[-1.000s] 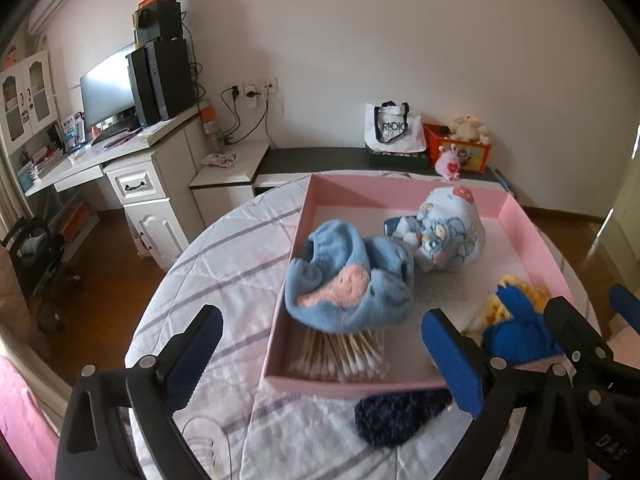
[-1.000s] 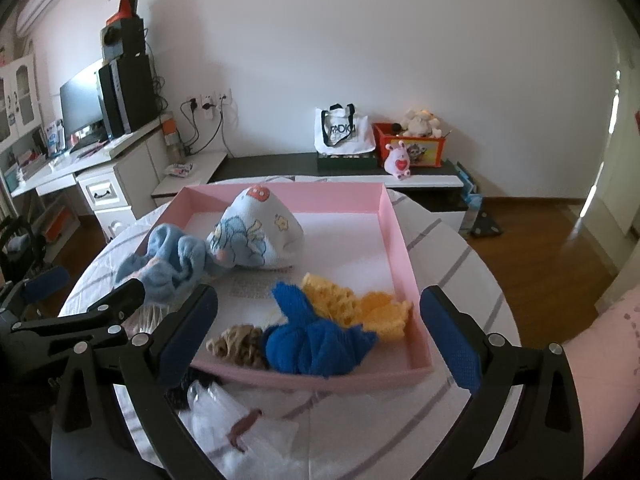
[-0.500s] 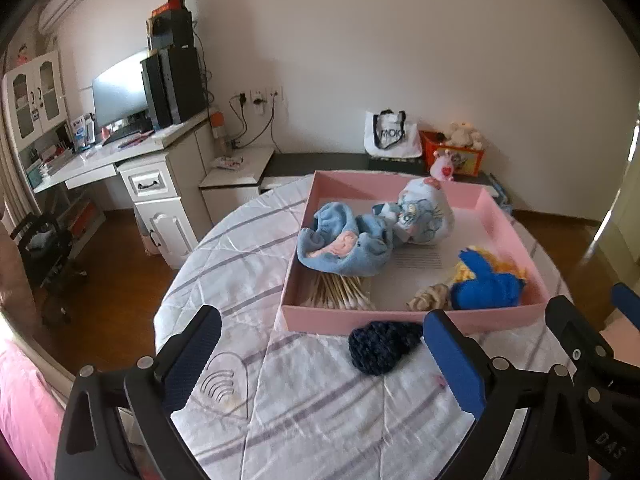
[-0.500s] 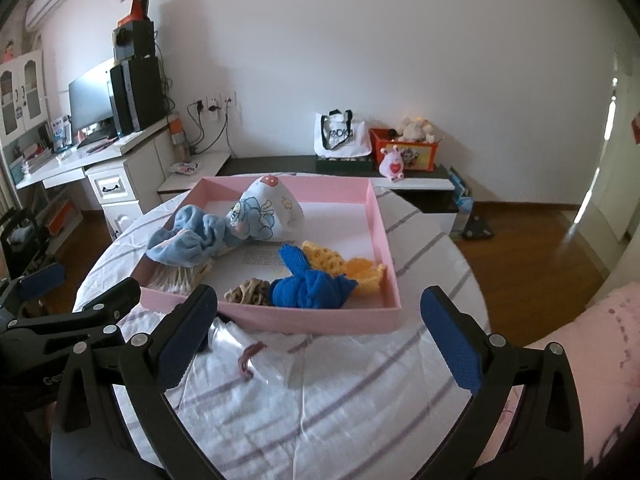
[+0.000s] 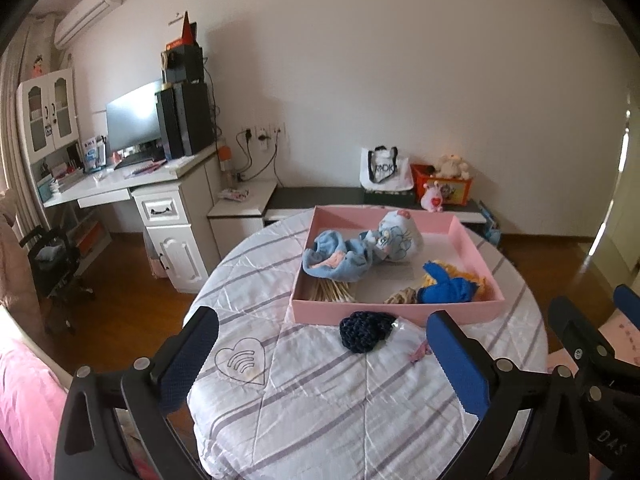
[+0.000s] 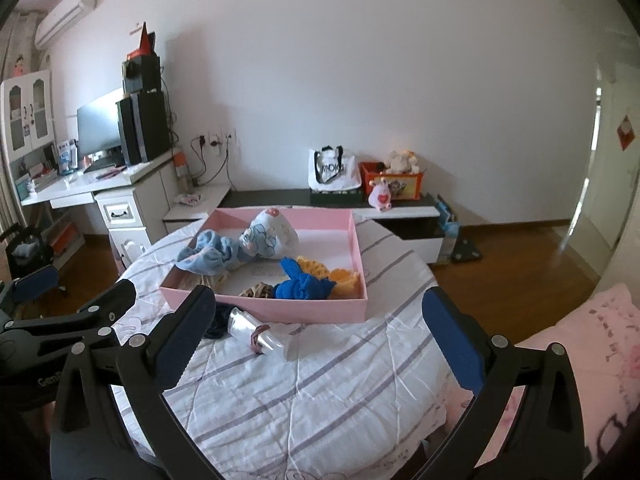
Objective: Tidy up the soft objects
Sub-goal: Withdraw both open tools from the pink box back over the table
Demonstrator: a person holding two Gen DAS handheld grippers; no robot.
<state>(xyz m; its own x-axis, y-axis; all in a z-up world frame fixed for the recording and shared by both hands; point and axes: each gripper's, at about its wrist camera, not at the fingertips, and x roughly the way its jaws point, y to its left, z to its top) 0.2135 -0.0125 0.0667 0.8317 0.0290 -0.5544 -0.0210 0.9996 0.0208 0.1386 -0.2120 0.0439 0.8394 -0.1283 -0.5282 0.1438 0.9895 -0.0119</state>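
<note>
Both my grippers, left [image 5: 320, 354] and right [image 6: 316, 334], are spread wide and empty above the table. A dark navy knitted pouf [image 5: 365, 331] and a clear crinkly plastic packet [image 6: 262, 334] lie just outside the shallow pink cardboard tray [image 5: 394, 312]. Risk: the packet, possibly overlapping the pouf, gets dragged along during a pinch.
</note>
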